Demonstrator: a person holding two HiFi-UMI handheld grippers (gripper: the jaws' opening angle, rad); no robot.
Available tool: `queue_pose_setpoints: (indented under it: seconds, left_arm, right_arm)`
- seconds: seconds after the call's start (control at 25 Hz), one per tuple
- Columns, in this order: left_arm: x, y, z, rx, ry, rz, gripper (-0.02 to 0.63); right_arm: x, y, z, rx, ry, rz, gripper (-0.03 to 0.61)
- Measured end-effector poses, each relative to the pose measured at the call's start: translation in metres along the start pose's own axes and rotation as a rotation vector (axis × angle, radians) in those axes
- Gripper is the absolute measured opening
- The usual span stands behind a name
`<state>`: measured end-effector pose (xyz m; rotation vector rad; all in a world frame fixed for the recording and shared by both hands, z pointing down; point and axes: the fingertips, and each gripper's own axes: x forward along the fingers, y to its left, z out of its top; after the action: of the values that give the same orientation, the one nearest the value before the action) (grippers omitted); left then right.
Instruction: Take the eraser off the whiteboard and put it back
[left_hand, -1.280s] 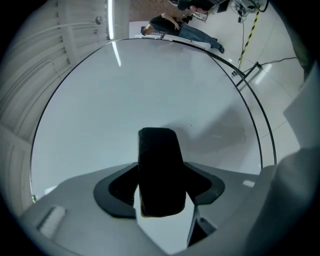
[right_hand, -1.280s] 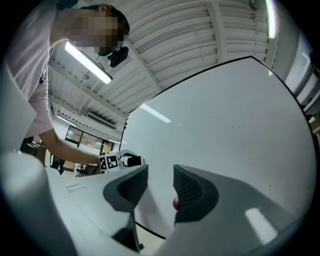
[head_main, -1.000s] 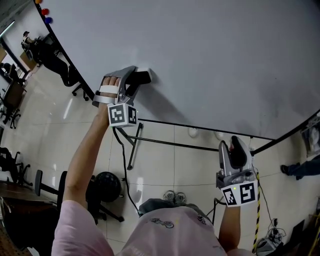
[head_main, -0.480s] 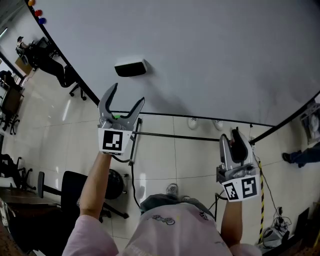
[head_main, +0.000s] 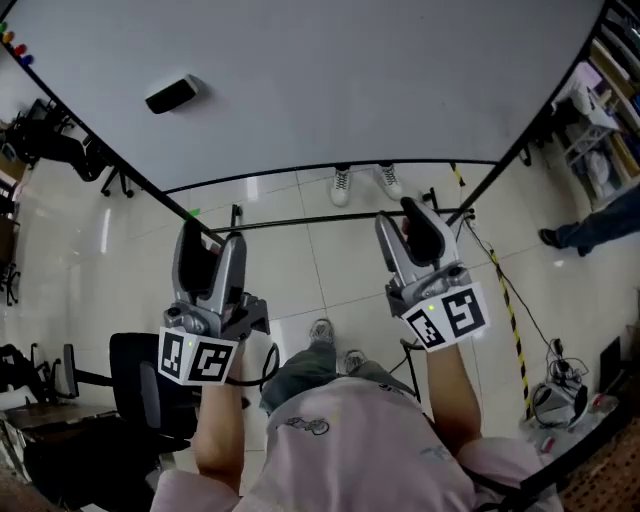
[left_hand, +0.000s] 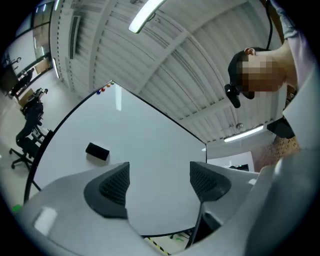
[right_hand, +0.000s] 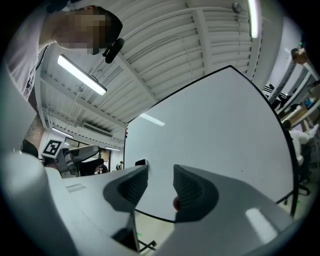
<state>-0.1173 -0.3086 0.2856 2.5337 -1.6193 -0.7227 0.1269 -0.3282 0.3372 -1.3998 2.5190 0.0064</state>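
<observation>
The black eraser sticks to the whiteboard at its upper left, with nothing touching it. In the left gripper view the eraser shows far off, left of the jaws. My left gripper hangs well back from the board, over the floor. Its jaws have just been opening and now stand wide, open, with nothing between them. My right gripper is held at the same height to the right. A narrow gap shows between its pads, and only the board is seen through it.
The whiteboard stands on a black frame over a tiled floor. Office chairs stand at the left and a black chair by my left arm. Someone's shoes show beyond the board, another person at the right, near shelves.
The left gripper let go of the eraser, which stayed on the board, opened wide, rolled over and drew back from the board. The right gripper shifted a little; the head view swung round.
</observation>
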Motion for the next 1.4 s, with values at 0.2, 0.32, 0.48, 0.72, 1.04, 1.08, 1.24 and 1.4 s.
queue_pose_setpoints:
  seconds: [0.2, 0.32, 0.48, 0.72, 1.04, 1.08, 1.24, 1.4]
  left_arm:
    - [-0.024, -0.050, 0.016, 0.056, -0.020, 0.002, 0.383]
    - [-0.038, -0.067, 0.025, 0.069, -0.042, 0.006, 0.383]
    - [-0.060, -0.081, 0.036, 0.056, -0.070, -0.002, 0.370]
    - [-0.105, -0.079, 0.043, 0.091, -0.024, 0.008, 0.370]
    - [-0.177, -0.081, 0.041, 0.123, 0.075, -0.010, 0.370]
    - [-0.184, -0.082, 0.043, 0.121, 0.077, -0.007, 0.370]
    - [-0.207, -0.098, 0.048, 0.134, 0.076, -0.007, 0.370]
    - [-0.216, -0.127, 0.044, 0.134, 0.077, -0.011, 0.370]
  right_arm:
    - [-0.041, -0.003, 0.002, 0.034, 0.009, 0.015, 0.163]
    - [-0.065, 0.001, 0.004, 0.027, 0.016, 0.025, 0.163]
    - [-0.089, 0.011, 0.005, 0.025, 0.023, 0.019, 0.163]
    - [-0.112, 0.042, 0.000, 0.042, 0.023, 0.008, 0.163]
    - [-0.148, 0.096, -0.005, 0.055, 0.036, -0.010, 0.163]
    - [-0.151, 0.103, -0.005, 0.057, 0.037, -0.006, 0.163]
    - [-0.164, 0.123, 0.003, 0.049, 0.026, 0.024, 0.163]
    - [-0.186, 0.125, 0.017, 0.026, 0.014, 0.045, 0.163]
